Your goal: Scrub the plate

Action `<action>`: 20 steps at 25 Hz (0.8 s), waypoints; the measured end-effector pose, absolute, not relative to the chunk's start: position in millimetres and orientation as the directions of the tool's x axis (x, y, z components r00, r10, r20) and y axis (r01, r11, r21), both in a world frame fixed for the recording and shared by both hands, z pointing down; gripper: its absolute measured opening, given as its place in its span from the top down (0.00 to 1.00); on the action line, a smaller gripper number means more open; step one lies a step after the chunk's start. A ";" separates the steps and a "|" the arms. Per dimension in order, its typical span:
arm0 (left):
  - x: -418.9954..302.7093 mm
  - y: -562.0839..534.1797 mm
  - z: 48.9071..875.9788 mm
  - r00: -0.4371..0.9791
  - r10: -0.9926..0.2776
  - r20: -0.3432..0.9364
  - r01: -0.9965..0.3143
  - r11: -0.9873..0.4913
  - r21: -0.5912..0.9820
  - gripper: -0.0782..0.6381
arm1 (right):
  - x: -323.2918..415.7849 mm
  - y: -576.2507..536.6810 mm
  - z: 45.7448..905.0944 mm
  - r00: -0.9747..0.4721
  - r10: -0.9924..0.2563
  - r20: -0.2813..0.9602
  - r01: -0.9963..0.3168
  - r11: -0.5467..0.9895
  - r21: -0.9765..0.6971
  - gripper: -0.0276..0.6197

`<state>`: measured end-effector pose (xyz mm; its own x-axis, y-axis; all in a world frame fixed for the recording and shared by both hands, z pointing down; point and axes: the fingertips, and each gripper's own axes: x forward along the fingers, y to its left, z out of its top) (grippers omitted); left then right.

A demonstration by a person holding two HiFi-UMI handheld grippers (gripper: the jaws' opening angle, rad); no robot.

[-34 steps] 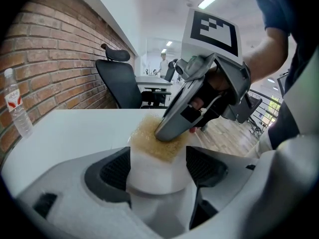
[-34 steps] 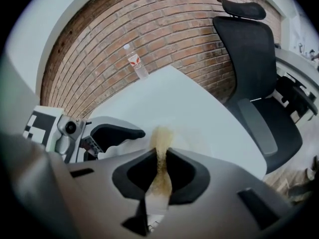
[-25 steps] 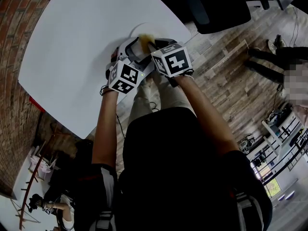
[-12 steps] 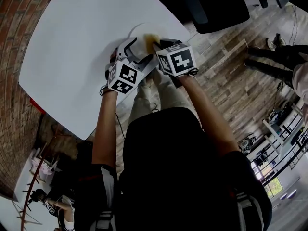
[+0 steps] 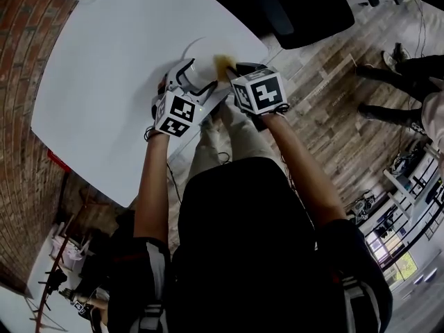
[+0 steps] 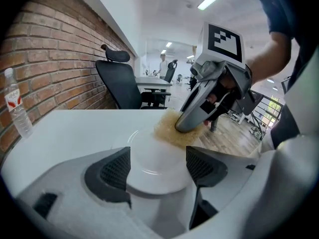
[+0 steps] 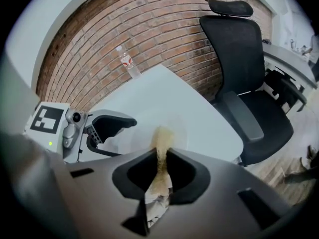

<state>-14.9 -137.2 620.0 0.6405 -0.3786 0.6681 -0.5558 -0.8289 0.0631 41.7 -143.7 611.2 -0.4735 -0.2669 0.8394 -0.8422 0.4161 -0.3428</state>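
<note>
Left gripper [image 6: 158, 167] jaws grip the near rim of the white plate [image 6: 144, 151] on the white table [image 5: 104, 89], right gripper [image 7: 159, 173] pinched tight on yellow-brown sponge [image 7: 162, 141] touching the plate's far edge

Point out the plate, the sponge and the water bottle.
plate [image 6: 149, 161], left gripper view, on its flat white middle.
sponge [image 7: 162, 137], right gripper view, on the tip that sticks out past the tongs.
water bottle [image 7: 128, 62], right gripper view, on its labelled body.
</note>
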 end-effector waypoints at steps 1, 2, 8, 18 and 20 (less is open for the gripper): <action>-15.1 -137.7 620.4 0.641 -0.379 0.668 -0.556 -0.829 0.063 0.42 | 43.3 -142.9 611.2 -0.472 -0.270 0.840 -0.845 0.412 -0.342 0.90; -15.5 -138.1 620.9 0.641 -0.379 0.668 -0.556 -0.829 0.063 0.42 | 44.8 -142.1 611.1 -0.469 -0.273 0.840 -0.847 0.409 -0.340 0.90; -16.8 -135.7 621.5 0.638 -0.375 0.673 -0.558 -0.827 0.069 0.42 | 55.6 -131.6 608.9 -0.453 -0.283 0.845 -0.861 0.385 -0.333 0.90; -14.9 -139.6 619.4 0.611 -0.333 0.719 -0.563 -0.821 0.098 0.43 | 72.7 -127.9 598.3 -0.450 -0.323 0.833 -0.875 0.347 -0.338 0.90; -12.8 -144.5 602.0 0.625 -0.356 0.694 -0.569 -0.817 0.093 0.43 | 71.1 -131.4 589.2 -0.469 -0.355 0.809 -0.866 0.364 -0.342 0.90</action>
